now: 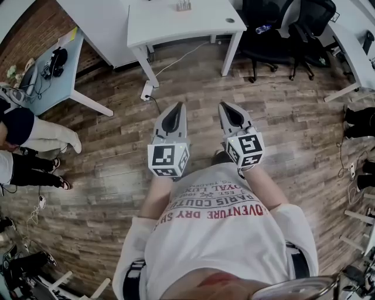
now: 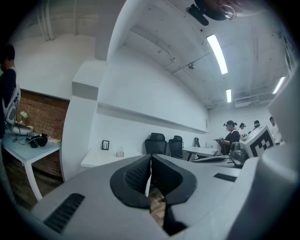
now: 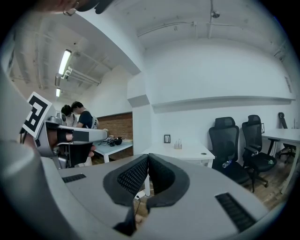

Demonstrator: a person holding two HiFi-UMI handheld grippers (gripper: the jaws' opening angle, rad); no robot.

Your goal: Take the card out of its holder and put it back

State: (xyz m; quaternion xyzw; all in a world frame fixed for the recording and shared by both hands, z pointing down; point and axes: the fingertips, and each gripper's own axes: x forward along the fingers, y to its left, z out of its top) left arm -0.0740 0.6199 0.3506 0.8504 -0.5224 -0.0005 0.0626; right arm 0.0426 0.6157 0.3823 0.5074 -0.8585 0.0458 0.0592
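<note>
I see no card in any view. A small clear stand [image 1: 184, 5] sits at the far edge of the white table [image 1: 170, 26]; it shows again as a clear stand [image 2: 120, 151] beside a little black frame [image 2: 105, 145], and once more as the clear stand [image 3: 178, 144]. Whether it is the holder I cannot tell. My left gripper [image 1: 176, 109] and right gripper [image 1: 226, 108] hang side by side over the wooden floor, well short of the table. Both are shut with nothing between the pads, as the left gripper [image 2: 150, 165] and right gripper [image 3: 148, 162] show close up.
Black office chairs [image 1: 275, 26] stand at the back right. A pale blue desk [image 1: 55, 73] with headphones is at the left, and people's legs [image 1: 35, 140] stand beside it. A power strip [image 1: 146, 91] and cable lie on the floor under the white table.
</note>
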